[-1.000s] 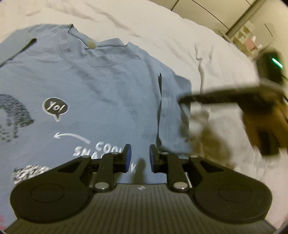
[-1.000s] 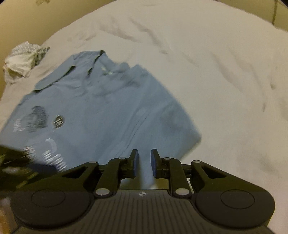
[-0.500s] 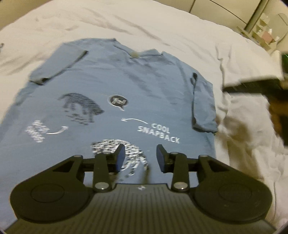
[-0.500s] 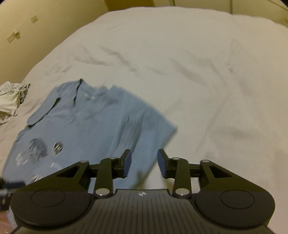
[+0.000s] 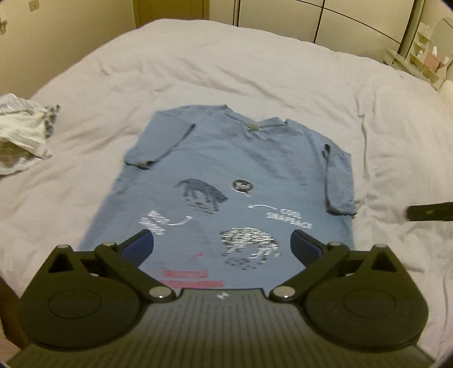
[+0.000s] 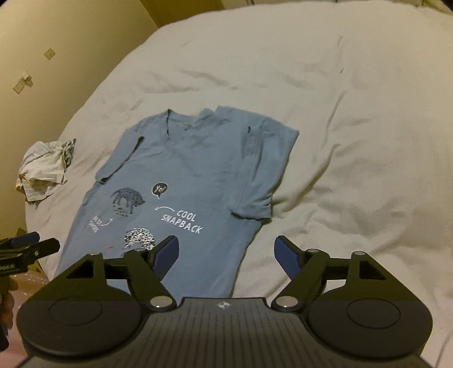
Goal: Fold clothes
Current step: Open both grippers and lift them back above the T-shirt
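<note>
My left gripper (image 5: 222,245) is spread wide, blue pads far apart, with nothing between them. It hangs above the lower hem of the blue T-shirt (image 5: 254,169), clear of the fabric. My right gripper (image 6: 226,252) is likewise fully spread and empty; it sits above the shirt's lower right edge, with its left pad over the cloth and its right pad over bare bedding.

Directly ahead of both tools, the T-shirt lies flat, print side up, on the white bedspread (image 5: 198,73), with the hem nearest me and the collar farthest. Red lettering sits closest to the left gripper, then a speckled print, then the words "COOL SNAPBACK" (image 6: 182,222), then a small dark speech bubble.

Beyond the print, both short sleeves are folded inward onto the body of the shirt: one sleeve (image 5: 158,144) ahead and to the left, the other sleeve (image 5: 338,178) ahead and to the right.

Farther out to the left, a crumpled striped garment (image 5: 24,133) lies on the bedspread, well apart from the shirt. Beyond the bed, cabinet doors (image 5: 325,19) line the far wall.
</note>
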Action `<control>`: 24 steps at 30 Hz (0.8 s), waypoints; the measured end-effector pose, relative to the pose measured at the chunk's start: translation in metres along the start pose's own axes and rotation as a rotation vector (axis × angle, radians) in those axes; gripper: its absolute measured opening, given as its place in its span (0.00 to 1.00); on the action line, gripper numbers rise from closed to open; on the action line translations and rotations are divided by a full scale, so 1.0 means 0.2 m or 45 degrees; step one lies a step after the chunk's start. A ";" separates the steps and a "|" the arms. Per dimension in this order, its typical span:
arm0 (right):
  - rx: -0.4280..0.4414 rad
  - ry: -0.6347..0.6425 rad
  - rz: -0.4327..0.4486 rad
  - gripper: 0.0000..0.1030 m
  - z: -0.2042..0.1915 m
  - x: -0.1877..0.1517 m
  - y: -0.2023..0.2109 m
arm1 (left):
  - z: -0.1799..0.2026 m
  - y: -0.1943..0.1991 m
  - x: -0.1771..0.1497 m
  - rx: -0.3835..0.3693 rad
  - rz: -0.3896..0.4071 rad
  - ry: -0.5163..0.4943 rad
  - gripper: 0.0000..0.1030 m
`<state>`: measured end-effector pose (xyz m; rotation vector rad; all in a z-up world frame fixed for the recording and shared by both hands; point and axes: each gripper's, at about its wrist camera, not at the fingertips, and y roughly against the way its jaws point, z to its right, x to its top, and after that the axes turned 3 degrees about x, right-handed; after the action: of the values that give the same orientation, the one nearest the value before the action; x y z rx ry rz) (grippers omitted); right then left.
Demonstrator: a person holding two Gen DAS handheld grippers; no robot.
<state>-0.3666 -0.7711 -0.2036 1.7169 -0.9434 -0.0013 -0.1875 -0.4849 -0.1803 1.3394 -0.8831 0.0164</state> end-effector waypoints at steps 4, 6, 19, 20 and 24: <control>-0.125 -0.015 0.080 0.83 -0.11 -0.08 0.17 | -0.14 0.04 0.02 0.014 0.035 -0.046 0.99; -0.186 -0.050 0.111 0.83 -0.17 -0.13 0.22 | -0.23 0.06 0.03 -0.005 0.069 -0.076 0.99; -0.348 -0.217 0.175 0.85 -0.72 -0.48 0.34 | -0.90 0.28 -0.05 0.026 0.215 -0.261 0.99; -0.355 -0.192 0.176 0.85 -0.74 -0.49 0.35 | -0.94 0.29 -0.07 0.041 0.207 -0.251 0.99; -0.382 -0.074 0.178 0.85 -0.81 -0.54 0.38 | -1.01 0.32 -0.19 0.071 0.174 -0.205 0.99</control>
<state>-0.4119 -0.5812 -0.1291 1.3789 -1.0485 -0.0968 -0.1357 -0.2791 -0.1411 1.3435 -1.1167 0.0402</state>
